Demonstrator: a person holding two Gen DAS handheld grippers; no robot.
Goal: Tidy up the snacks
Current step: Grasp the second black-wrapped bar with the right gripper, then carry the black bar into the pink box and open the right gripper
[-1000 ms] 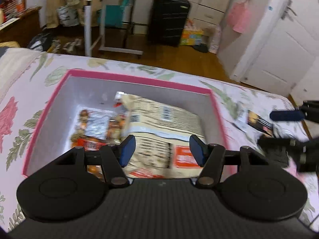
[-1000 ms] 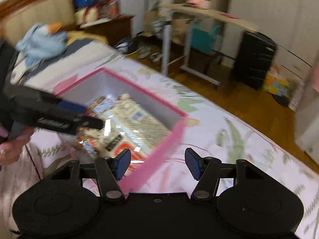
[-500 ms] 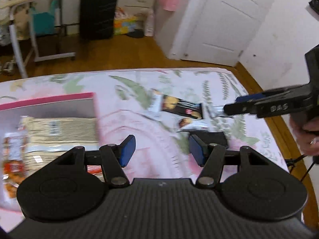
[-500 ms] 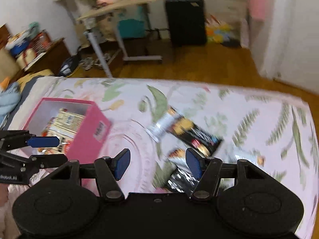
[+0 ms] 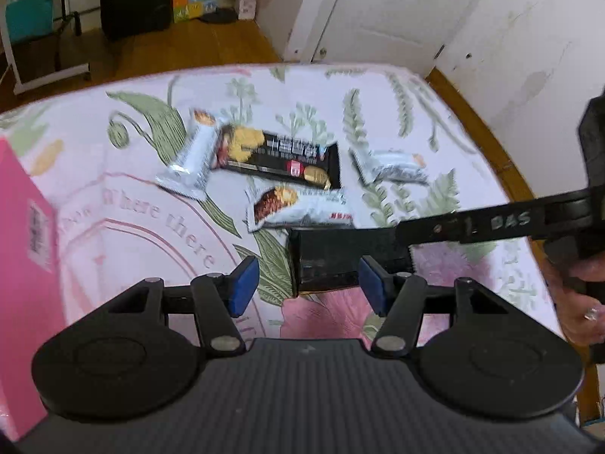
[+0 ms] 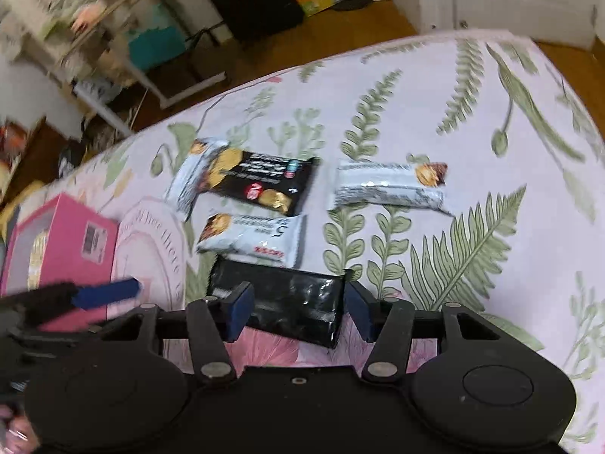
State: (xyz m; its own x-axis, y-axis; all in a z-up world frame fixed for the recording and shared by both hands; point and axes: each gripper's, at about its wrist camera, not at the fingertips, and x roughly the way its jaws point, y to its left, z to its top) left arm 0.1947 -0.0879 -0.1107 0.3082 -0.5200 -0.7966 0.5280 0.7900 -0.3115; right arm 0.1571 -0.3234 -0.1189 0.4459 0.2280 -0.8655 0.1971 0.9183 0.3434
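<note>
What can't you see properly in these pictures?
- Black packet: right wrist view, its near edge sits behind the right gripper; its label is unreadable.
- Pink box: left wrist view, cut off by the left edge, so what it holds is hidden.
- Left gripper: right wrist view, blurred.

Floral bed [image 6: 472, 87] — five snack packets [image 6: 389, 187]; pink box [image 6: 64, 242] alongside
</note>
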